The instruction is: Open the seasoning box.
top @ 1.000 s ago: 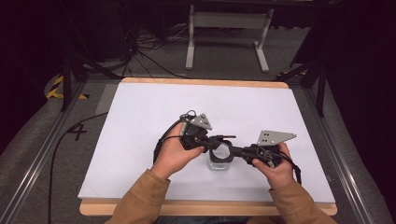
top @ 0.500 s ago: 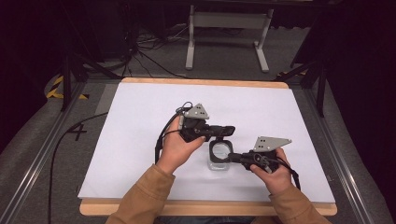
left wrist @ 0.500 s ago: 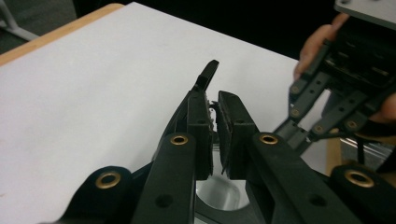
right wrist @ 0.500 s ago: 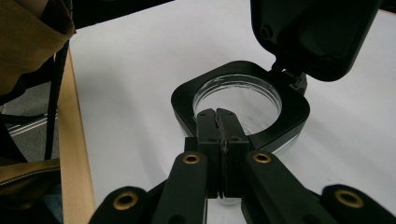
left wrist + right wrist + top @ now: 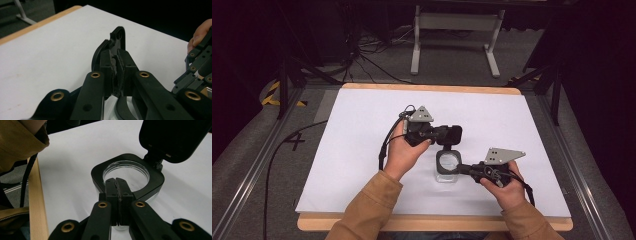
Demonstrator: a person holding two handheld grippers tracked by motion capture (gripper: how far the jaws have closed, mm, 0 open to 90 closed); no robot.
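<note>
A small clear container with a black square rim stands on the white table top, near its front middle. Its black hinged lid is swung up and back, standing open above the round mouth. My left gripper is shut on the lid's edge, its jaws pressed together around it. My right gripper comes in from the right and is shut on the near side of the rim. The lid's underside hangs over the far side of the rim.
The white sheet covers a wooden-edged table. A brown sleeve and a black cable lie to the left of the right gripper. A grey stand is on the floor beyond the table.
The left gripper has lifted and swung the lid open, moving away from the person. The right gripper has stayed on the rim and shifted slightly toward the front right.
</note>
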